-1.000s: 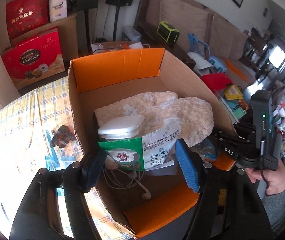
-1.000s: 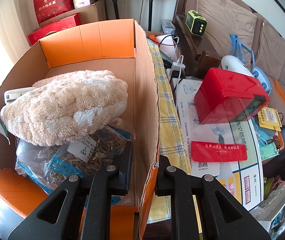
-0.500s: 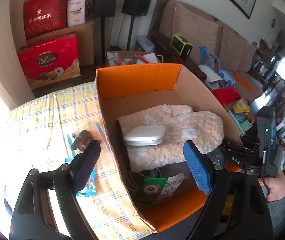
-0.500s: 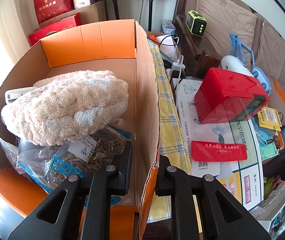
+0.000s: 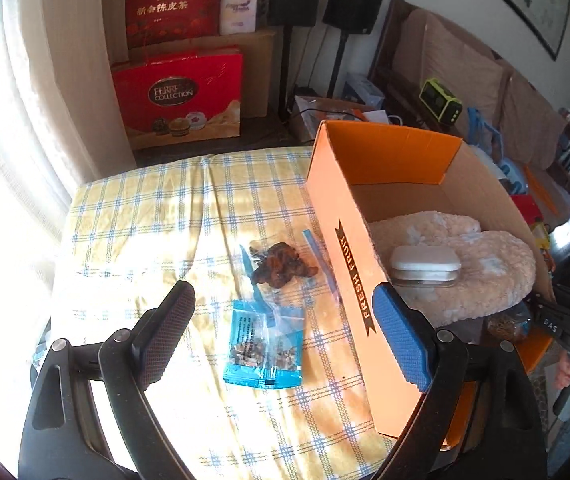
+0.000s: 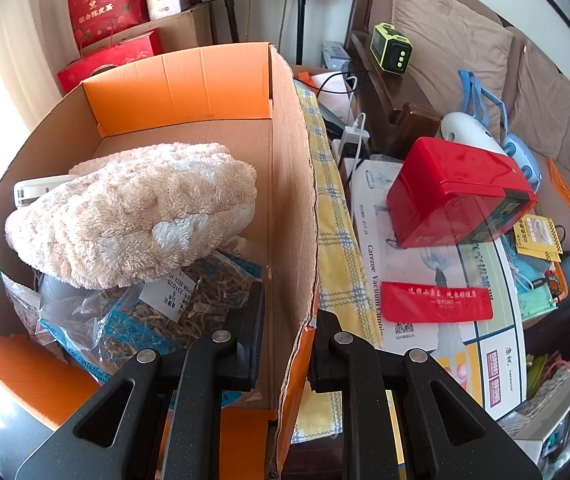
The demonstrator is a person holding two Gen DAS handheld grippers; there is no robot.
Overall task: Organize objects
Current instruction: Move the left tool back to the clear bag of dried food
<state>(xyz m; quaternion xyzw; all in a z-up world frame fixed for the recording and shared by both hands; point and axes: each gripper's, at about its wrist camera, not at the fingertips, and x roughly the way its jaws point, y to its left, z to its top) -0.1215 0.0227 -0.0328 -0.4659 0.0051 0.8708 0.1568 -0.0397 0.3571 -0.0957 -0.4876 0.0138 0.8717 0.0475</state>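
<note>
Cardboard box on checked tablecloth. In box: plush cushion atop herb bag. Left of box, on cloth: snack packet, clear bag behind it.

The plush cushion covers most of the white case and the top of the dried-goods bag. Window glare washes out the tablecloth's left edge.
</note>
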